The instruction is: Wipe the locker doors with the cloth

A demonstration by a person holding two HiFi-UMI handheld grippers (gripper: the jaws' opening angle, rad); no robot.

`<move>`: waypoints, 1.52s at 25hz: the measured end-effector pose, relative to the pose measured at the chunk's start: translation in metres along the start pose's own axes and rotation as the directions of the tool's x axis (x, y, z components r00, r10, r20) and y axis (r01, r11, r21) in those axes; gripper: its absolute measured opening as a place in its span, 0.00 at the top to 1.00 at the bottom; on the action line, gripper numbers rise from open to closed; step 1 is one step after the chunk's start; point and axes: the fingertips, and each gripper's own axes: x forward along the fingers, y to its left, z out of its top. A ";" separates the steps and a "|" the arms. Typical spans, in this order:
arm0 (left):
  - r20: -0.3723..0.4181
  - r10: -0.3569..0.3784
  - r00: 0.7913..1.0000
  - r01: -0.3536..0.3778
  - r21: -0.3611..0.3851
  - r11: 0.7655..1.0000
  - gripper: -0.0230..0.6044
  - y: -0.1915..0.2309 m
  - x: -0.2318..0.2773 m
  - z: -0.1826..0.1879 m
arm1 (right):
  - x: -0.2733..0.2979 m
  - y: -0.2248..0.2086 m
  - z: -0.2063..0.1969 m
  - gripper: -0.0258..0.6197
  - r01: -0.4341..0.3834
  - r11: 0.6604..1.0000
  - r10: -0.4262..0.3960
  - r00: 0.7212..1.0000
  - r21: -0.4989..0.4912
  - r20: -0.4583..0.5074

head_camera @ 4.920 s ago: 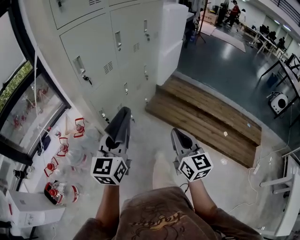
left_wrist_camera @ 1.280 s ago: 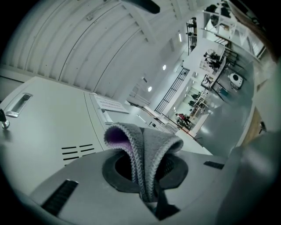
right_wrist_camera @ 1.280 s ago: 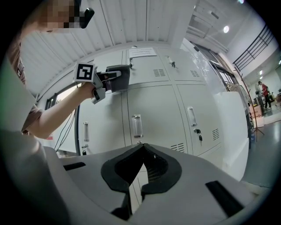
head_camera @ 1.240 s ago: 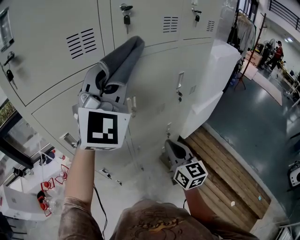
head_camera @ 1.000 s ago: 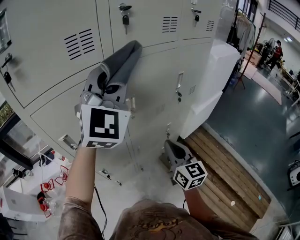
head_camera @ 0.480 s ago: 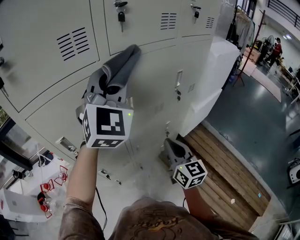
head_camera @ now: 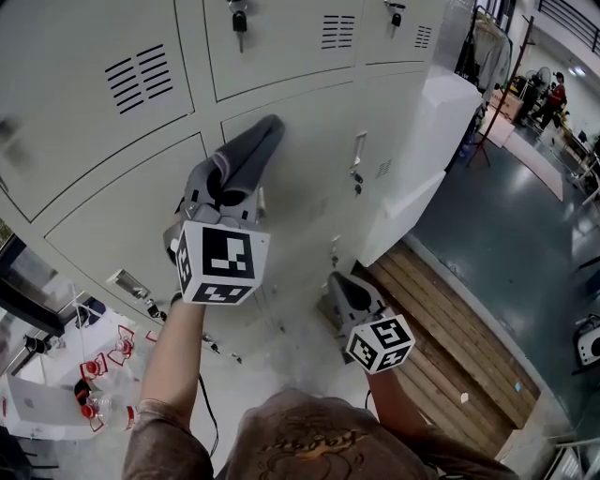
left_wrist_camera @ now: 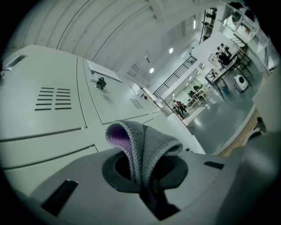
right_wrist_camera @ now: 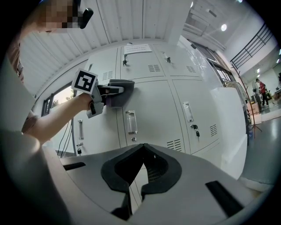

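A grey cloth point(head_camera: 249, 154), purple inside its fold point(left_wrist_camera: 143, 143), is clamped in my left gripper point(head_camera: 238, 174). The arm is raised, and the cloth's tip lies against a pale grey locker door point(head_camera: 309, 141). In the right gripper view the cloth point(right_wrist_camera: 120, 92) presses on that door's upper left corner, above the door handle point(right_wrist_camera: 130, 121). My right gripper point(head_camera: 340, 283) hangs lower down, off the lockers, with its jaws shut and nothing between them point(right_wrist_camera: 141, 147).
Keys hang in the locks of the upper doors point(head_camera: 240, 19). A white cabinet point(head_camera: 422, 131) stands right of the lockers, with a wooden platform point(head_camera: 450, 319) at its foot. Bottles with red caps point(head_camera: 98, 398) and a white box point(head_camera: 37, 408) sit on the floor at lower left.
The left gripper rose from near the floor to the locker door, and in the last second slid down the door with the cloth. The right gripper has hardly moved.
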 end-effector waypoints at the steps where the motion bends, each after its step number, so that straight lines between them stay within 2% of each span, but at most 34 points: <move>1: -0.009 -0.009 1.000 0.009 -0.007 1.000 0.90 -0.004 0.001 -0.005 | 0.000 0.000 -0.001 0.96 0.000 1.000 0.000 1.000 0.000 -0.002; 17: -0.125 -0.105 0.987 0.092 -0.101 0.991 0.90 -0.063 0.009 -0.078 | -0.006 -0.008 -0.012 0.96 0.018 1.000 -0.018 0.999 0.001 -0.036; 25: -0.205 -0.192 0.960 0.157 -0.175 0.972 0.90 -0.099 0.008 -0.128 | -0.006 -0.013 -0.016 0.96 0.029 1.000 -0.029 0.999 0.001 -0.046; 31: -0.249 -0.185 0.951 0.141 -0.184 0.973 0.90 -0.118 0.006 -0.152 | -0.004 -0.013 -0.018 0.96 0.027 1.000 -0.027 0.998 -0.002 -0.052; 38: -0.309 -0.216 0.926 0.150 -0.222 0.963 0.90 -0.145 0.002 -0.195 | -0.003 -0.017 -0.019 0.96 0.036 0.999 -0.036 0.998 -0.004 -0.058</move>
